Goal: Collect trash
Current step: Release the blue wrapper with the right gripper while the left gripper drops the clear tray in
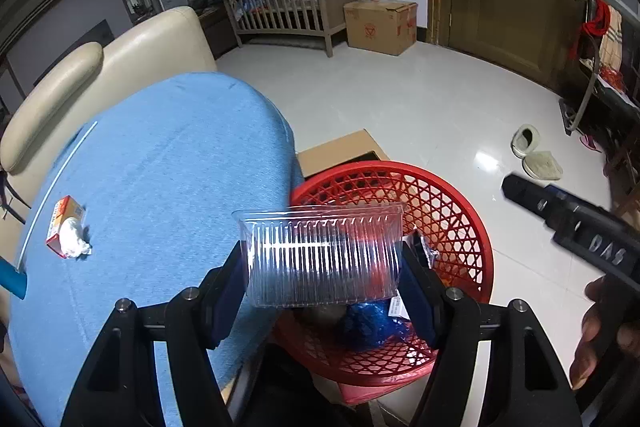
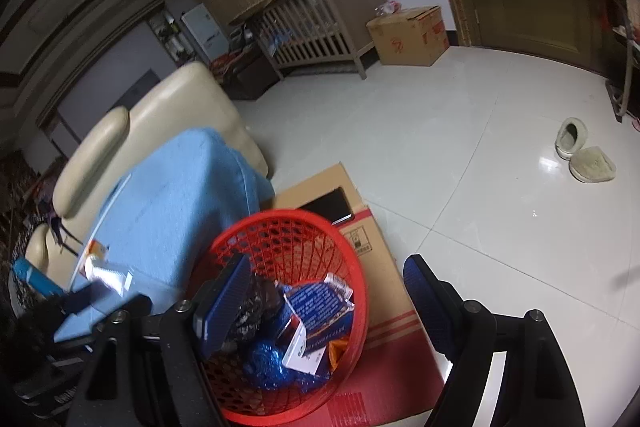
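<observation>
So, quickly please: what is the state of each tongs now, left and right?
Left tongs: closed on the clear plastic container, above the red basket.
Right tongs: open, nothing between the fingers.

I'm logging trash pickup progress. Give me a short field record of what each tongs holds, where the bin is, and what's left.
left tongs: shut on clear ribbed plastic tray, above basket
right tongs: open, empty, over basket
bin: red plastic lattice basket on cardboard box, holding wrappers
remaining: small orange-white carton with crumpled tissue on blue tablecloth
</observation>
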